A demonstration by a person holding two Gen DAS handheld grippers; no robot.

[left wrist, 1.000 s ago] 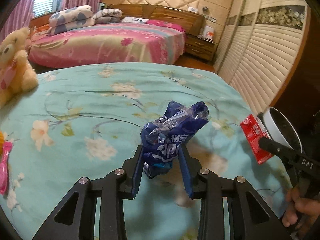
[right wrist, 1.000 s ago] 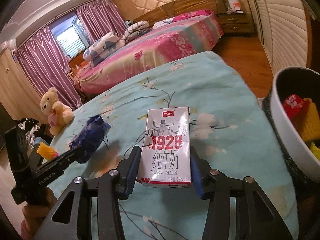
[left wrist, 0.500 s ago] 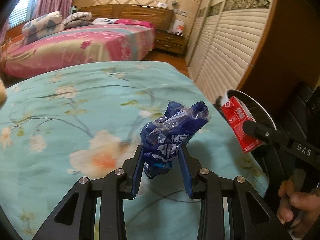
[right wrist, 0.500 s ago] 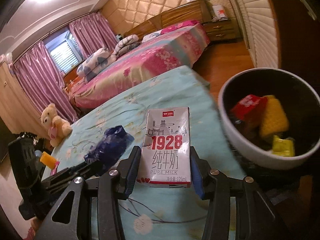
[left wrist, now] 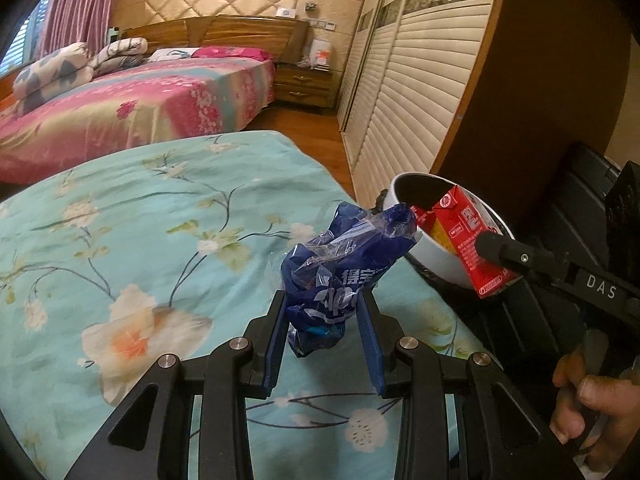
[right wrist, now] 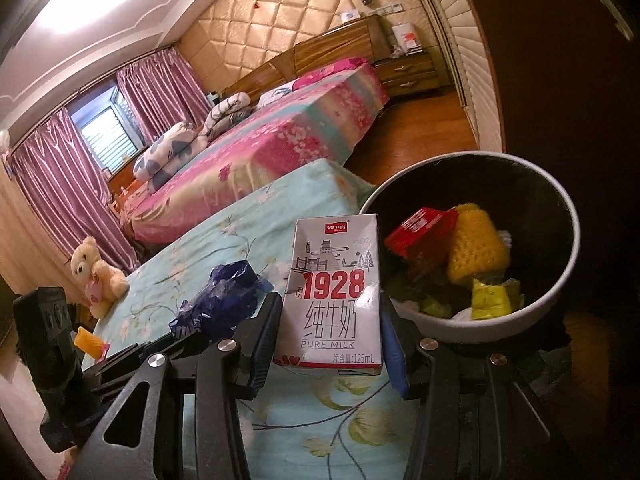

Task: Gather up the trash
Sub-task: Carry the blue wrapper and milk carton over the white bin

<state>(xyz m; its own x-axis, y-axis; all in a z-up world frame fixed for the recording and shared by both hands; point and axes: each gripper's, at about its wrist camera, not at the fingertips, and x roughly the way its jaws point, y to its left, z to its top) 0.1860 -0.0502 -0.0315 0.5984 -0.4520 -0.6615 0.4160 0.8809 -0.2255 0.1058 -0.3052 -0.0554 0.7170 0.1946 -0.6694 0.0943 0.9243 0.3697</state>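
Your left gripper (left wrist: 324, 320) has its jaws pinching a crumpled blue plastic wrapper (left wrist: 344, 264), held clear above the teal floral bedspread (left wrist: 140, 232) near the bed's corner and just short of the white-rimmed trash bin (left wrist: 432, 256). Your right gripper (right wrist: 328, 328) has its jaws clamped on both sides of an upright milk carton (right wrist: 334, 292) marked "1928 PURE MILK", carried beside the bin's (right wrist: 560, 284) near rim and not yet over its opening. Inside the bin lie a red carton (right wrist: 420, 232), a yellow knitted piece (right wrist: 478, 244) and a yellow wrapper (right wrist: 490, 300); a teddy bear (right wrist: 94, 272) sits at the bed's far edge.
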